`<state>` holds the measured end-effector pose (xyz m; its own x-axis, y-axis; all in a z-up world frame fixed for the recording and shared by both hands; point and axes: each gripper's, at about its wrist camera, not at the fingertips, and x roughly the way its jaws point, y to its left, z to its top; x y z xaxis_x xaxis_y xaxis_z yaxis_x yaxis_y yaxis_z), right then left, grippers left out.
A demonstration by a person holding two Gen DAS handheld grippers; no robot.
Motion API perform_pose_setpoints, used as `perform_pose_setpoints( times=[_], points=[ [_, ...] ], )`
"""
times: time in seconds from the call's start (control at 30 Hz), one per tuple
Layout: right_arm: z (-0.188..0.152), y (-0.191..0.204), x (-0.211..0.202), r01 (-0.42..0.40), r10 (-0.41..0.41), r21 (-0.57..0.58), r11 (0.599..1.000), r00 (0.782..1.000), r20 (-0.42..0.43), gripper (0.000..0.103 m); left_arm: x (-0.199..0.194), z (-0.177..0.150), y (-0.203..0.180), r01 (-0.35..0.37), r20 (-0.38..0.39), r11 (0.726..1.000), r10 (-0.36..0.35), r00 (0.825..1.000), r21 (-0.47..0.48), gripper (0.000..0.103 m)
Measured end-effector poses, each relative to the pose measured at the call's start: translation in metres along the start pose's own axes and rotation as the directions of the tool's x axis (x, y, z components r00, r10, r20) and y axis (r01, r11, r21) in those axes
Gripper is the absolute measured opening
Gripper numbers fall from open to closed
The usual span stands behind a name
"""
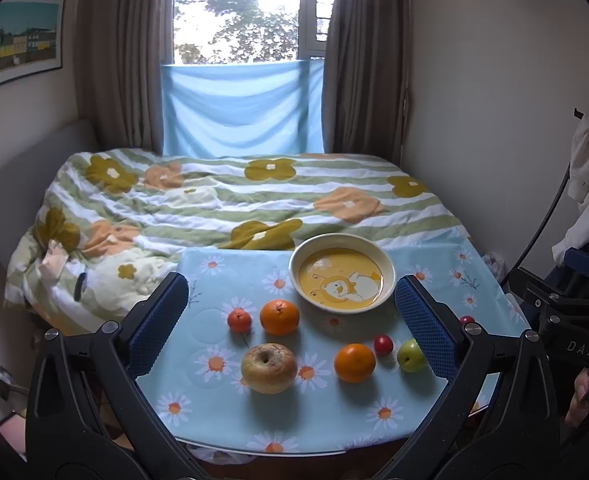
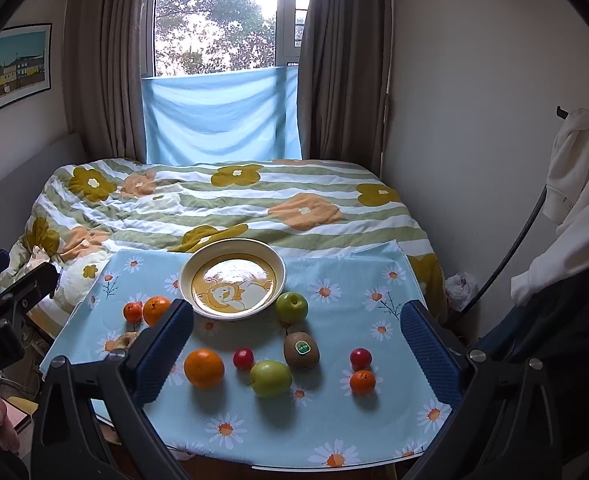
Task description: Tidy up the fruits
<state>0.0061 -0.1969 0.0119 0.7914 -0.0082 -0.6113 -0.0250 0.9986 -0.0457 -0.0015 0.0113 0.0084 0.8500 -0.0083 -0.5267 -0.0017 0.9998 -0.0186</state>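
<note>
A: Two grippers are recorded. The left gripper (image 1: 290, 320) is held with its blue-padded fingers (image 1: 158, 322) spread wide and nothing gripped; the right gripper (image 2: 296, 344) is likewise spread and empty.

B: And the fruit?

A: All of it is logged on the daisy-print tablecloth (image 2: 334, 432), none in the bowl (image 2: 232, 280), which is placed at centre frame in the right view. Listed there: a large orange (image 2: 204, 368) at lower centre-left, a red plum (image 2: 243, 358) just beside it, a green apple (image 2: 271, 378) near the kiwi (image 2: 301, 349), and a second green apple (image 2: 291, 307) just beside the bowl's right rim.

B: Further items?

A: A second red plum (image 2: 360, 358) and a small tangerine (image 2: 362, 382) are noted at right; a brownish apple (image 1: 269, 368) is seen lower centre in the left view, with another orange (image 1: 279, 316) and a small tangerine (image 1: 239, 320) above it.
</note>
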Motion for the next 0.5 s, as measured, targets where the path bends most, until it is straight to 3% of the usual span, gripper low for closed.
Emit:
perform_pose_setpoints(
  times=[0.5],
  points=[
    [0.0032, 0.0024, 0.0006, 0.001, -0.001, 0.002, 1.000, 1.000, 0.002, 0.103, 0.0028, 0.0013, 0.0014, 0.004, -0.001, 1.000, -0.004, 1.000, 0.003, 0.103]
  ],
)
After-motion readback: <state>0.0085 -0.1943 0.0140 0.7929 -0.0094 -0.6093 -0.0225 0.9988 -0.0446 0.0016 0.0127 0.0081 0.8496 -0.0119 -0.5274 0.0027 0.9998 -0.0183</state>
